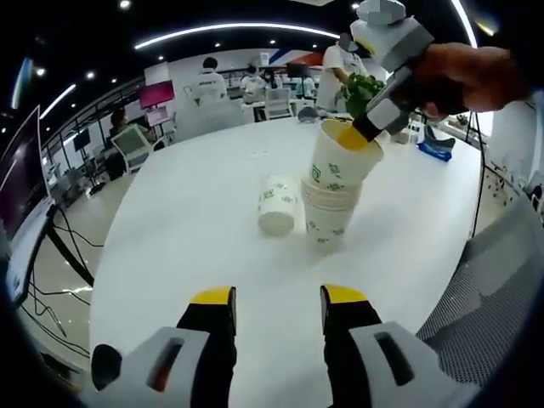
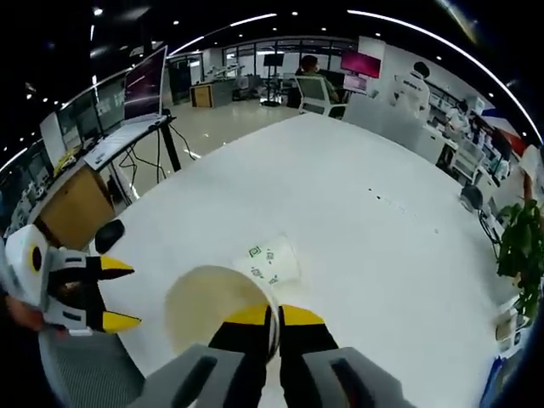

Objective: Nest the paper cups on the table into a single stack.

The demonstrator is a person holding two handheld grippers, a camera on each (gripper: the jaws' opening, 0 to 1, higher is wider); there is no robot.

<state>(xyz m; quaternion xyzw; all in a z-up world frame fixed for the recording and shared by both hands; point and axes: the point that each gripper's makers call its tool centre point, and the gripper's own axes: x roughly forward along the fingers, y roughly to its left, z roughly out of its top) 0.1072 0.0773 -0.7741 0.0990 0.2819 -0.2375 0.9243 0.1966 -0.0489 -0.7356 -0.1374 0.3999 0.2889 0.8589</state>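
Right gripper (image 2: 274, 327) jaws pinch top cup (image 1: 343, 157) rim, seating it on stack (image 1: 330, 212) mid-frame. Left gripper (image 1: 276, 308) jaws spread, empty. Lying cup (image 1: 279, 204) left.

table (image 1: 195, 212): smooth white top, faint sheen | paper cups (image 1: 330, 200): matt white paper, green print, beside the lying cup (image 1: 279, 204) | left tool (image 1: 278, 308): matt black plastic, yellow tips
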